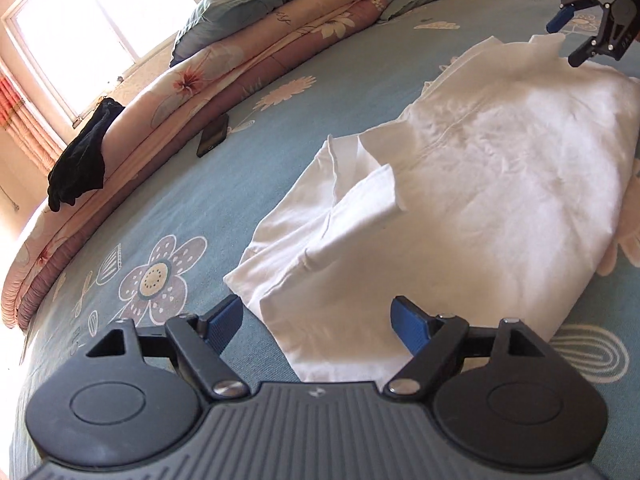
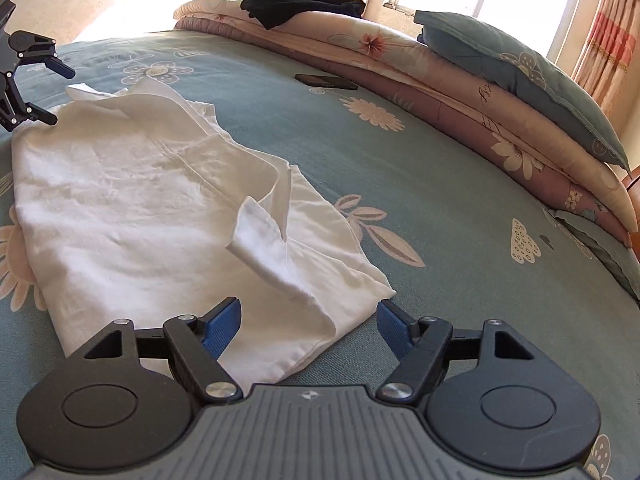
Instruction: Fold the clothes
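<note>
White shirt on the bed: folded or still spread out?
Partly folded. The white shirt lies as a narrow layered strip on the bedsheet, one cuff flipped up loose.

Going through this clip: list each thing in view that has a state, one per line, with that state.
White cotton shirt: partly folded, lying flat on the bed, held by neither tongs.
Left tongs: open, empty, over one end of the shirt.
Right tongs: open, empty, over the opposite end.
Black garment: unfolded, draped over the folded floral quilt.
Dark flat phone: lying on the blue flowered bedsheet, screen dark.
</note>
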Demonstrator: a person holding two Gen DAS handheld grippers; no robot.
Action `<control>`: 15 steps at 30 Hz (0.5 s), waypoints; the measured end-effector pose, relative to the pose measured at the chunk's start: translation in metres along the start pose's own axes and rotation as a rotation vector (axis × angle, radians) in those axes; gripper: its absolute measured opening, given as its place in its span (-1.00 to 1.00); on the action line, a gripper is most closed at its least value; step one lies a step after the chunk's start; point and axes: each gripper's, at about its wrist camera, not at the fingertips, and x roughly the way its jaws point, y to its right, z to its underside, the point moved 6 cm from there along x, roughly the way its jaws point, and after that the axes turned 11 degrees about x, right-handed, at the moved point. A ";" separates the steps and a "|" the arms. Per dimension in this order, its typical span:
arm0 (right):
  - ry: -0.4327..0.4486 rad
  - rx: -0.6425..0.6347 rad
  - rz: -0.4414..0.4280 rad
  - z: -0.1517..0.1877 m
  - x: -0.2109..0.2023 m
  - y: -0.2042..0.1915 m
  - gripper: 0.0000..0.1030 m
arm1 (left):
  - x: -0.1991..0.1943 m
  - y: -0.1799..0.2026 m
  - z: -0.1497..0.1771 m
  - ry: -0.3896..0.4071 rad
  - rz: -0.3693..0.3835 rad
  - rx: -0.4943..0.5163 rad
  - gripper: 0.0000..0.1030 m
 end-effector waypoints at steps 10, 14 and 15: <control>0.039 0.314 0.067 -0.004 0.018 0.036 0.53 | 0.033 -0.055 0.025 -0.054 -0.076 -0.393 0.58; 0.051 0.378 0.053 0.010 -0.002 0.037 0.53 | 0.007 -0.049 0.044 -0.021 0.002 -0.486 0.58; 0.053 0.398 0.045 0.014 -0.009 0.035 0.51 | 0.001 -0.047 0.048 -0.014 0.021 -0.506 0.56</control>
